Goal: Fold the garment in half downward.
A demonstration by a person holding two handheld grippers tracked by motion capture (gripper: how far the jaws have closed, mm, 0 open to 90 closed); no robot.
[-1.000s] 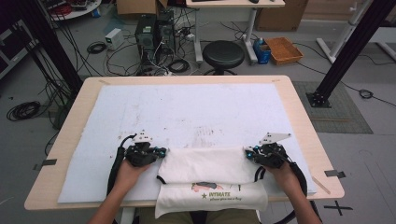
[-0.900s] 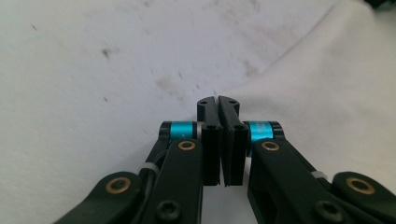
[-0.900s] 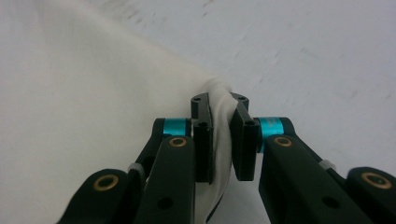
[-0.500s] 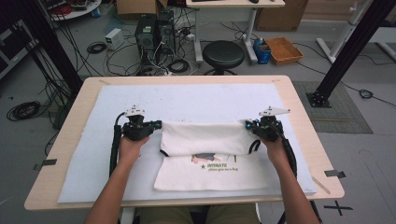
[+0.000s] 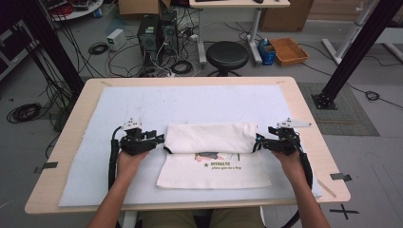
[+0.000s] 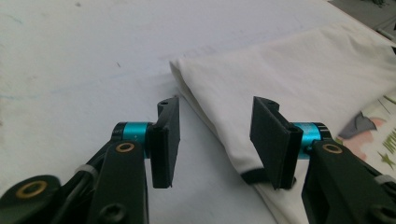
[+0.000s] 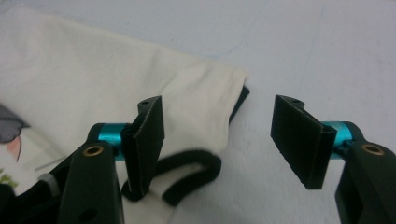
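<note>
The cream T-shirt (image 5: 214,156) lay at the lower centre of the high view, on the white mat (image 5: 190,104) that covered the wooden surface (image 5: 309,114). Its upper part was folded down over the lower part, and the printed graphic (image 5: 216,161) showed just below the folded edge. A black trim band (image 7: 191,172) lay curled at the lower centre of the right gripper view, beside the shirt's corner. The left hand-held gripper (image 5: 159,139) sat just beside the left end of the fold; its jaws had just been opening and stood released, with the shirt's folded edge lying between them but not pressed, as the left gripper view (image 6: 215,140) showed. The right hand-held gripper (image 5: 260,142) sat just beside the right end of the fold; its jaws had likewise just been opening and stood released, one jaw over the cloth and the other over the bare mat (image 7: 219,135). A black stool (image 5: 227,54) and a cardboard box (image 5: 287,50) stood on the floor in the upper part of the frame.
</note>
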